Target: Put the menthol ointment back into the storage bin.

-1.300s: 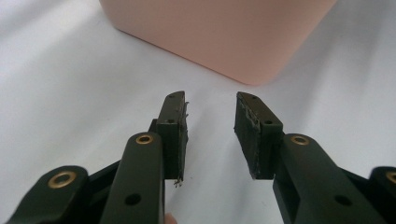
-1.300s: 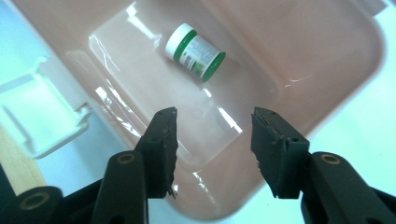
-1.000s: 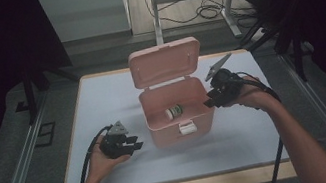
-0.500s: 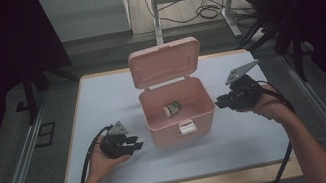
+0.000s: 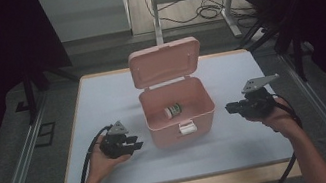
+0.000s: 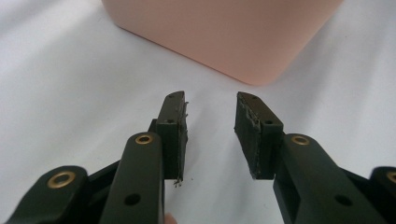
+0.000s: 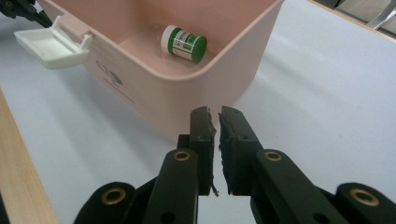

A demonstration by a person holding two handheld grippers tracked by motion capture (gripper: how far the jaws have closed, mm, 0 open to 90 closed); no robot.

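Bottle (image 5: 173,110) lay on its side on the floor of the pink box (image 5: 156,123), green cap and white body clear in the right gripper view (image 7: 183,44). Placing looked done. Lid (image 5: 165,63) stood upright at the box's back edge, white latch (image 5: 186,128) hung loose on the box front; closing and latching looked left to do. Right gripper (image 5: 231,108) sat just right of the box, empty, jaws had just been closing, nearly together with nothing between. Left gripper (image 5: 135,143) rested just left of the box's front corner, jaws partly apart, empty (image 6: 211,133). White table (image 5: 101,97) under everything.
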